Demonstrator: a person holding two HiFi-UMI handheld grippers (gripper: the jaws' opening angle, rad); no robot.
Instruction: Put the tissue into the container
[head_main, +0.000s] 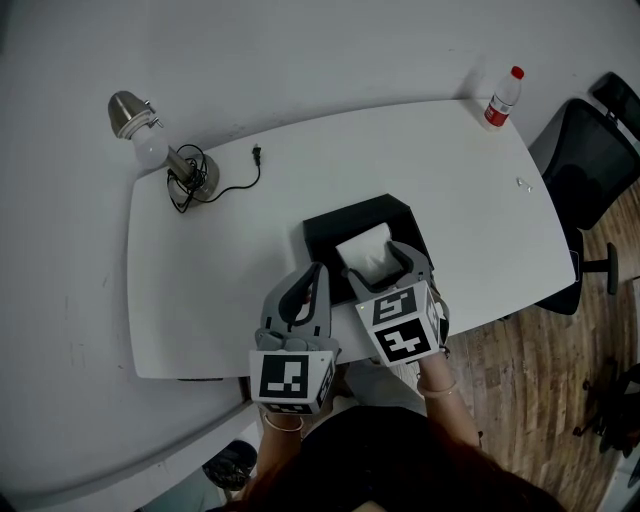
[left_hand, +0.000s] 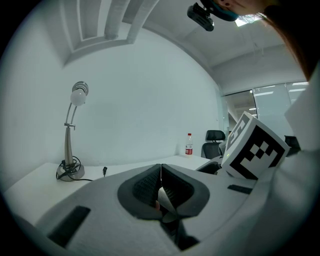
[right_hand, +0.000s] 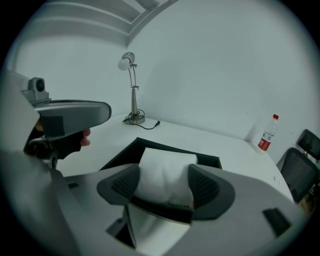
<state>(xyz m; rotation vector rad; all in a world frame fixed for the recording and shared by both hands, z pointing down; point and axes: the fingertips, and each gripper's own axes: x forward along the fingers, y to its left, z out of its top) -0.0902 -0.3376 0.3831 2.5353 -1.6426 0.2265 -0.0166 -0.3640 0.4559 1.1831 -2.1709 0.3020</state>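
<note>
The right claw (right_hand: 164, 184) is closed to a middling width on the tissue (right_hand: 161, 167), its two ribbed pads (right_hand: 125, 182) pressing in on either side so that the white bundle bulges a little between them (the right gripper view shows this plainly). The tissue is a soft, pale block, squarish on top with a faint crease down its face, and it stands out past the claw's tips. It hangs over the near part of the container (head_main: 330, 226), a shallow black open tray lying near the middle of the white worktop (head_main: 200, 300); whether the tissue's lower edge touches the tray floor cannot be told. The left claw (left_hand: 161, 173) has its jaws pressed together along their front edge, and it sits just beside the right one, over the worktop at the container's left near corner. Further off stand a desk lamp (head_main: 150, 140) with a coiled cord at the far left, and a red-capped bottle (head_main: 504, 97) at the far right corner.
</note>
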